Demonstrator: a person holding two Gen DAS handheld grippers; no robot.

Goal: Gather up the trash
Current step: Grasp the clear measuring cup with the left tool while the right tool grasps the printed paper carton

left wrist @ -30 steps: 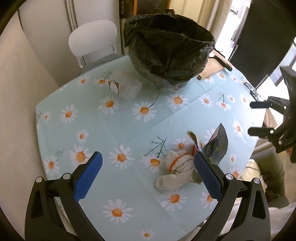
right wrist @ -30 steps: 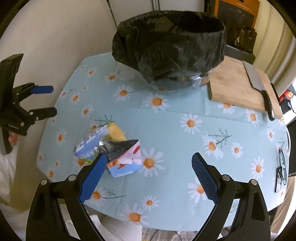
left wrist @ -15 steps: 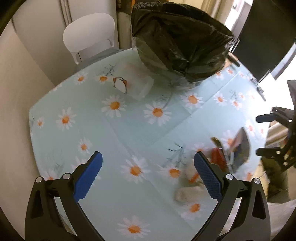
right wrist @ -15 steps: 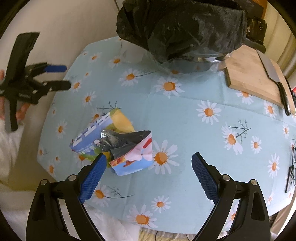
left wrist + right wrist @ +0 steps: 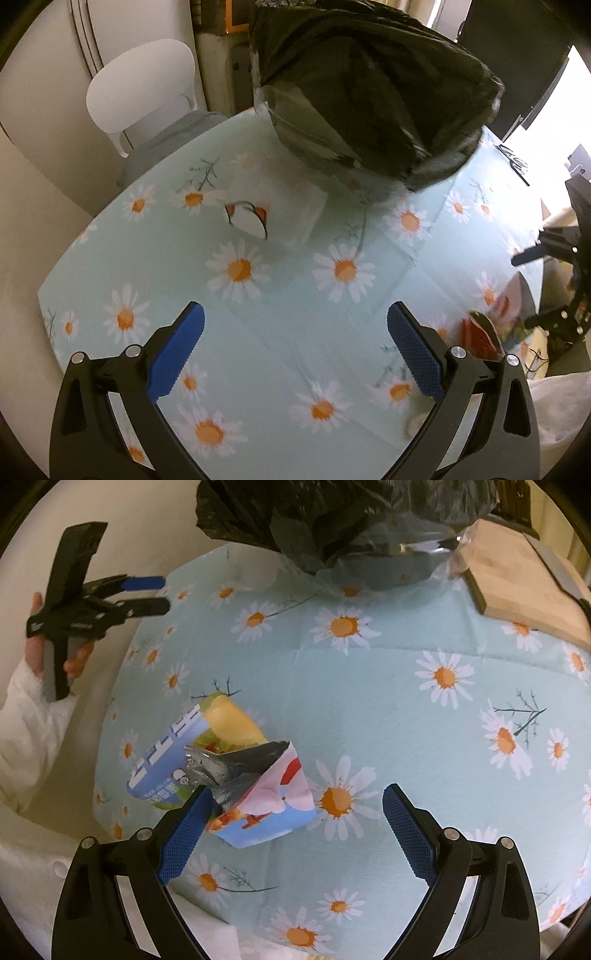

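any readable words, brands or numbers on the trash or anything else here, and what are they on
Nothing reads clearly.
Blue and white snack wrapper: large white characters down its side and fine print near the bottom, too distorted to read.
Pink and blue foil-lined snack bag: pictures only, no legible text.
Left tool: small white marking on its black body, too small to read.
Clear plastic bag: an orange and white emblem, no words.

Two fisheye wrist cameras look down and forward over the daisy-print tabletop (image 5: 280,302), each along its own gripper's fingers. The left view hovers close above the left side, facing the black trash bag (image 5: 373,92) at the far edge. The right view sits nearer the front edge. Both share the bag and snack wrappers (image 5: 236,771).
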